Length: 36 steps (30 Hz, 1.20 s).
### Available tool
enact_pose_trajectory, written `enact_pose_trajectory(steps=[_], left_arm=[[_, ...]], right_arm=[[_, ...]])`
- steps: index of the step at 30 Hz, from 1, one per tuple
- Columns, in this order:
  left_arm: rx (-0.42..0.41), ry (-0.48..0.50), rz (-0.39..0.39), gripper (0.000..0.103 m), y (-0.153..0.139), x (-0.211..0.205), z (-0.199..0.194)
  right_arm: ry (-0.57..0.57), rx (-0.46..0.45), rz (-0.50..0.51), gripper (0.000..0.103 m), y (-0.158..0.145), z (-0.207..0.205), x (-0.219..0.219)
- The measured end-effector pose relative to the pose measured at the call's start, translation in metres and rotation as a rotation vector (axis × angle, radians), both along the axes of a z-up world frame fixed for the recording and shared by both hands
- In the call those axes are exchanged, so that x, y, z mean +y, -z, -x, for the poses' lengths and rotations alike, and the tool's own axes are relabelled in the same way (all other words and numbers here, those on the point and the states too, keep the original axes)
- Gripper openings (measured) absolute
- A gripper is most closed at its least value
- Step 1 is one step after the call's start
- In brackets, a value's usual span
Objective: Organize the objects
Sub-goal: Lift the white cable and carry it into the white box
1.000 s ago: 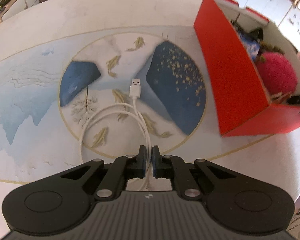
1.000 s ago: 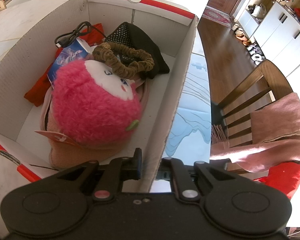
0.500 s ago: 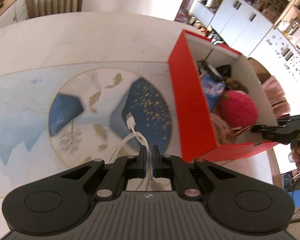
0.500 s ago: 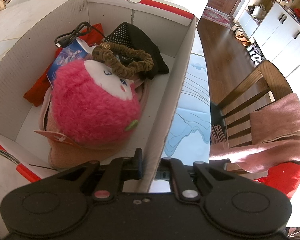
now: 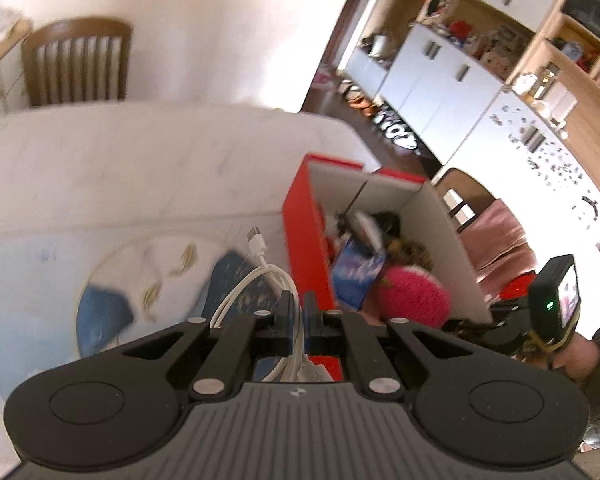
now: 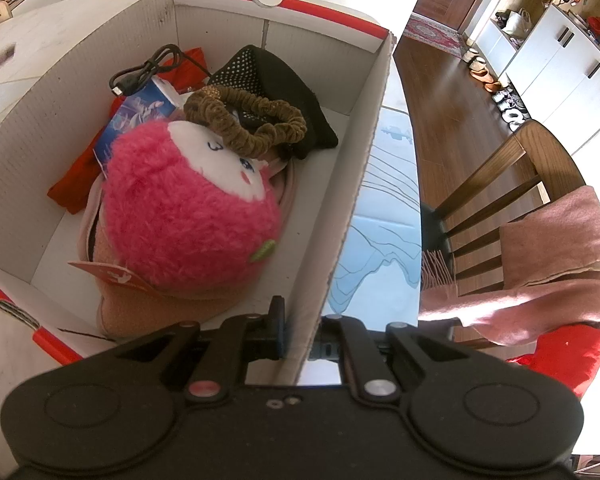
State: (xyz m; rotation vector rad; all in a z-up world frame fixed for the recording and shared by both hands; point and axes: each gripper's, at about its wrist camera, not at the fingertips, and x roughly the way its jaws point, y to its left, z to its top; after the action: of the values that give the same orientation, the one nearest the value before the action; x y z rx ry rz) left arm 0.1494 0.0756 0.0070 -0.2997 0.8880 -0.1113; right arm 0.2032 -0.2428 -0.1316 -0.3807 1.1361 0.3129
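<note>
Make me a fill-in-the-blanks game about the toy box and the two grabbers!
1. The left gripper is shut on a white ____.
2. The right gripper pinches the box's ____.
3. The fluffy toy in the box is ____.
4. A brown ____ lies on the toy.

Answers: cable, wall, pink, scrunchie

Box (image 6: 342,184): red outside, white inside. Plush toy (image 6: 188,216): pink, white face. Cable (image 5: 260,276): white. Scrunchie (image 6: 244,128): brown. Tablecloth (image 5: 108,304): blue-and-white print.
</note>
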Motion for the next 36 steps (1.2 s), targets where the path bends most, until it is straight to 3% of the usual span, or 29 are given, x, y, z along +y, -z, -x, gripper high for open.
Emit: enact_pose_trajectory(steps=[8, 13, 24, 36], left_arm=[[-0.062, 0.136, -0.055, 0.003, -0.023, -0.043, -0.037], [-0.086, 0.215, -0.087, 0.003, -0.022, -0.076, -0.066], [-0.039, 0.315, -0.131, 0.002, 0.024, -0.134, -0.111], [0.075, 0.350, -0.128, 0.002, 0.071, -0.142, -0.112]], right_arm=[[0.000, -0.001, 0.000, 0.007, 0.000, 0.000, 0.000], [0.000, -0.001, -0.002, 0.007, 0.000, 0.000, 0.000], [0.008, -0.001, -0.010, 0.007, 0.001, -0.001, 0.000], [0.015, 0.002, -0.023, 0.007, 0.000, -0.001, 0.000]])
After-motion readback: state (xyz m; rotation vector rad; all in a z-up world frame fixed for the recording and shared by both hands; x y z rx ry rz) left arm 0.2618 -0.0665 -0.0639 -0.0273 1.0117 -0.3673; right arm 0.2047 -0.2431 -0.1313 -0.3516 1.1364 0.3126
